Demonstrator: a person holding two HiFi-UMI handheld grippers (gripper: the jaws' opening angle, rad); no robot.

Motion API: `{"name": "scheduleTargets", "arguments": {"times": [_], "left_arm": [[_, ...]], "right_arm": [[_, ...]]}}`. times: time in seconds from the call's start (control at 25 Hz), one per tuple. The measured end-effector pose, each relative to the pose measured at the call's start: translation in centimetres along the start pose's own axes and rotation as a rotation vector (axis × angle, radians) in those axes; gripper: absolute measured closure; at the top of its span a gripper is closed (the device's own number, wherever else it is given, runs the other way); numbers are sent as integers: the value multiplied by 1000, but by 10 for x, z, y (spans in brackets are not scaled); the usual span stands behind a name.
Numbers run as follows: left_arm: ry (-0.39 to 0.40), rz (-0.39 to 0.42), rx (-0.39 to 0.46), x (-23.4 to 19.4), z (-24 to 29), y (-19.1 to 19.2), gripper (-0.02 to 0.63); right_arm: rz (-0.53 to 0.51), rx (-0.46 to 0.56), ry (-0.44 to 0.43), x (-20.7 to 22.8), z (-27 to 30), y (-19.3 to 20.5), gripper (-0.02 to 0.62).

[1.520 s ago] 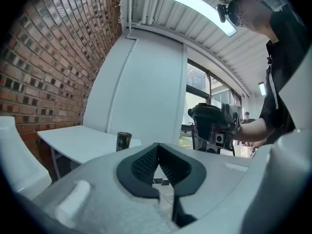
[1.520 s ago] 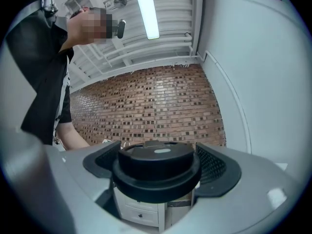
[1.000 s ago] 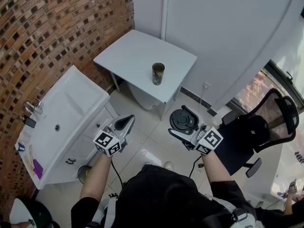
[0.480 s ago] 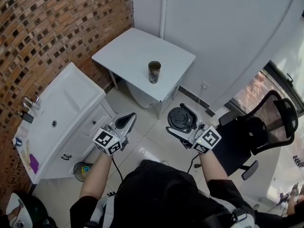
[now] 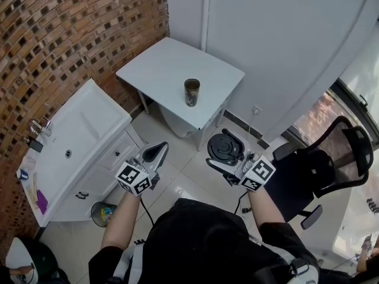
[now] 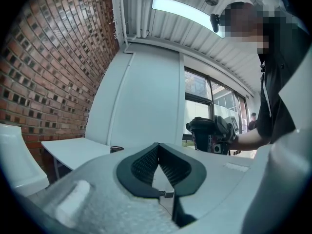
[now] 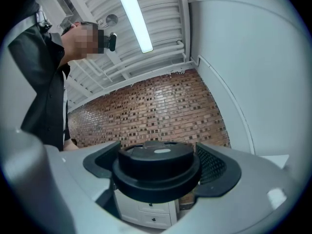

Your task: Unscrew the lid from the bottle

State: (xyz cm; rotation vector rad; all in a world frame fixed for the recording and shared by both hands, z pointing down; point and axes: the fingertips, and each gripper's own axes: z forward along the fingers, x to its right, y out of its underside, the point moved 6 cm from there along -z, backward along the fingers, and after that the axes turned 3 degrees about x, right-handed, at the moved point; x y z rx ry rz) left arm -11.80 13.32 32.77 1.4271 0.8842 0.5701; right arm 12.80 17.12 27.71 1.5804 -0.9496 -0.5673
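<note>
Since the lid (image 7: pixel 156 165) is already off, you hold it in your right gripper (image 5: pixel 226 152), up in the air over the floor and well apart from the bottle (image 5: pixel 191 92). The right fingers (image 7: pixel 222 167) press on its two sides, just above its wider rim. It looks like hard, smooth plastic, so it is likely light and stiff, but it could slip if you ease your squeeze. Keep hold of the sides, where the ridged pads bite best. Your left gripper (image 5: pixel 155 153) has its fingers (image 6: pixel 141 167) squeezed together with nothing in them. The bottle stands upright with an open mouth on the white tabletop (image 5: pixel 160 70), near the front edge. It is tall and thin, so it may tip with a bump; take it low on the body if you need it. You have lots of room in front of you. Watch the sink cabinet (image 5: pixel 77 141) on your left, the chair (image 5: pixel 331 164) on your right, and the tabletop corner close to the bottle.
</note>
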Motion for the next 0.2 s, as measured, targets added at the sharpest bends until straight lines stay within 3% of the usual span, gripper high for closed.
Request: {"name": "scheduleTargets", "arguments": {"times": [0.2], "left_arm": [[-29, -4, 7, -4, 0, -1, 603]], "right_arm": [[-14, -7, -19, -2, 1, 0, 117]]}}
